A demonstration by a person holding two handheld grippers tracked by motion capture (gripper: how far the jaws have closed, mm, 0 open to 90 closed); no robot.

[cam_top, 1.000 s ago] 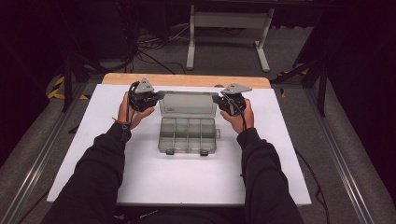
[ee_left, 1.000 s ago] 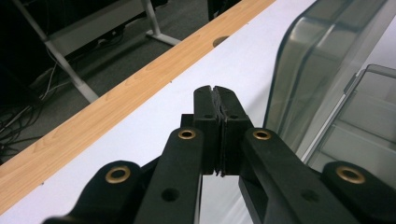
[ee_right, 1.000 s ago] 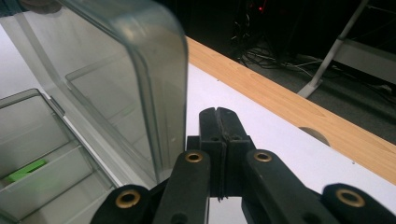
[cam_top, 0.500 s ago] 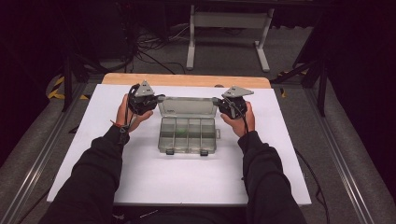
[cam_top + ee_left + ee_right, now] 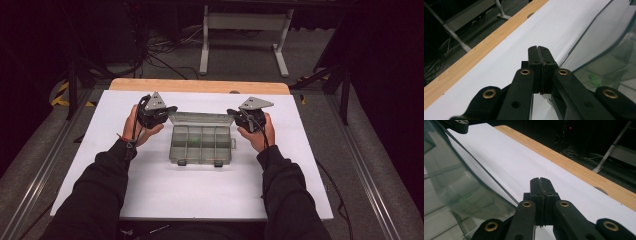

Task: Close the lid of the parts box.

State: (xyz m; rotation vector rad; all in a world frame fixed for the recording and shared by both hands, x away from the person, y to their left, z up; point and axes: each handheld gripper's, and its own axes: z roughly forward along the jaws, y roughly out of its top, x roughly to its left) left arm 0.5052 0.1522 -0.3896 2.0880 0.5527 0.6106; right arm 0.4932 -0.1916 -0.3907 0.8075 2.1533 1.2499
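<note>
A clear plastic compartment box [image 5: 201,145] sits mid-table with its lid [image 5: 200,119] swung up at the far side. My left gripper [image 5: 169,109] is shut at the lid's far left corner, and my right gripper [image 5: 231,113] is shut at its far right corner. In the left gripper view the jaws [image 5: 539,47] are pressed together with the lid's edge [image 5: 584,37] running just to their right. In the right gripper view the closed jaws [image 5: 539,179] stand just right of the lid [image 5: 454,177]. A small green item [image 5: 196,141] lies in one compartment.
The white table top [image 5: 150,185] ends in a wooden strip [image 5: 200,86] at the far edge. Beyond it are dark floor, cables and a white stand [image 5: 245,25]. The other gripper's tip [image 5: 456,125] shows at the top left of the right gripper view.
Both grippers have come a little toward the person behind the lid. The lid, which lay back flatter, now stands more upright.
</note>
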